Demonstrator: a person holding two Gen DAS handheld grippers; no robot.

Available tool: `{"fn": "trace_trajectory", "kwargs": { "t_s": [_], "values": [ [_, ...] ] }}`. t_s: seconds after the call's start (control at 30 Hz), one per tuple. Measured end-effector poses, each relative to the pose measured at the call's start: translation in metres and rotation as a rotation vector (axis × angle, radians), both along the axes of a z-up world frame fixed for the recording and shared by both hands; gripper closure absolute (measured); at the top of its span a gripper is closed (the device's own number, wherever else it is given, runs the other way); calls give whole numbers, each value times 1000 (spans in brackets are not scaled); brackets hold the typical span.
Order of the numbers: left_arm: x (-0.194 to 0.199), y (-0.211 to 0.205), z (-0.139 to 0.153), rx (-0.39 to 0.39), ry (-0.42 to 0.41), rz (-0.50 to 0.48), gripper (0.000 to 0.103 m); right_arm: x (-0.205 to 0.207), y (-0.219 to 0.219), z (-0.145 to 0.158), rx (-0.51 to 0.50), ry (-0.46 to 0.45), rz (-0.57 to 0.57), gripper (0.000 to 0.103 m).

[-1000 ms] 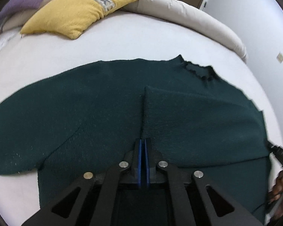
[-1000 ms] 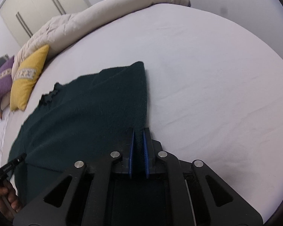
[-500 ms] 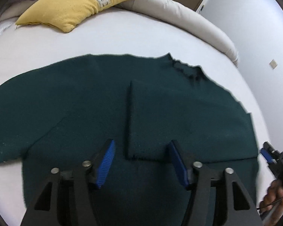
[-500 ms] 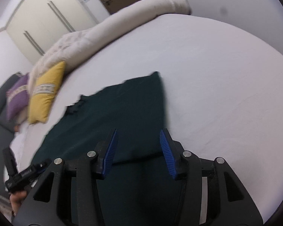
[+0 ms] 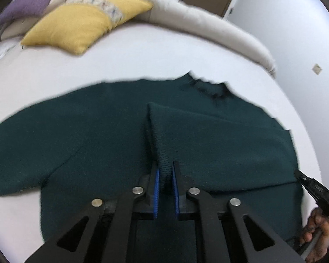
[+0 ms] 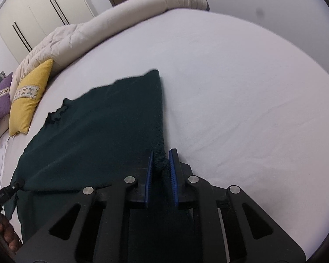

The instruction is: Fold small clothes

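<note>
Left wrist view is showing the left gripper (image 5: 164,175), jaws just closing, pinching the folded sleeve corner of the dark green sweater (image 5: 98,131) lying on the bed (image 5: 142,54), while the right gripper (image 6: 160,164) is likewise clamping the sweater's folded edge, apparently readying another fold.

Both claws point steeply downward. The left claw (image 5: 164,176) has just been closing, and its blue pads (image 5: 156,188) pinch a ridge of dark green sweater (image 5: 98,131) fabric between them. The right claw (image 6: 160,165) has likewise just been closing, nipping a fold of knit at the sweater's edge. A hand (image 5: 318,239) grips the right claw's handle.
</note>
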State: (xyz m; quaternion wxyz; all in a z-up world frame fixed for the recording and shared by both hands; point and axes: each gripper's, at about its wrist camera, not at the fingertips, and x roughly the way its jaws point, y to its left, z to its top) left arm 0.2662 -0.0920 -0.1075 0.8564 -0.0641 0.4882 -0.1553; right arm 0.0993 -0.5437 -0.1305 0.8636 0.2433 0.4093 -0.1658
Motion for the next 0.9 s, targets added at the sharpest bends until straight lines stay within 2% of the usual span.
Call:
{"fn": "trace_trajectory", "kwargs": {
  "t_s": [0.03, 0.07, 0.13, 0.27, 0.33, 0.37, 0.47, 0.57, 0.6, 0.63, 0.67, 0.7, 0.73, 0.77, 0.8, 0.83, 0.9],
  "values": [
    [8, 1, -18, 9, 29, -2, 86, 1, -1, -5, 16, 14, 9, 90],
    [9, 4, -20, -12, -1, -4, 85, 3, -1, -8, 15, 22, 20, 90],
    [7, 6, -15, -20, -23, -14, 84, 2, -1, -3, 3, 23, 34, 89],
    [3, 20, 0, -16, -21, 40, 70, -4, -4, 11, 5, 14, -2, 83],
    [-7, 26, 21, -3, -111, 98, 66, -7, -2, 27, -46, -22, -16, 82],
    [-10, 25, 31, 1, -150, 94, 65, -5, 0, 35, -60, -50, -8, 81],
    [-10, 5, 44, 34, -218, 18, 62, 17, 7, 49, -16, -108, 71, 81],
    [11, -19, 17, 69, -164, -23, 62, 47, 13, 41, 53, -171, 158, 81],
    [21, -22, -4, 101, -126, -17, 62, 60, 12, 30, 73, -151, 152, 81],
    [25, -22, -16, 113, -121, -12, 55, 71, 5, 11, 82, -97, 121, 80],
    [26, -16, -22, 71, -135, -10, 55, 77, -5, -8, 106, -69, 100, 81],
    [28, -13, -19, 46, -123, -8, 55, 74, -15, -17, 158, -137, 93, 83],
    [29, -11, -13, 38, -111, -16, 55, 66, -27, -20, 210, -187, 66, 93],
    [28, -9, -10, 40, -110, -25, 56, 61, -34, -20, 256, -198, 37, 94],
    [25, -4, -6, 35, -108, -23, 57, 55, -38, -18, 274, -217, 17, 93],
    [19, 3, -1, 17, -102, -9, 57, 45, -37, -10, 231, -213, -4, 90],
    [-8, 43, 15, -38, -139, 39, 53, 28, -29, 5, 159, -194, -13, 79]
  ]
}}
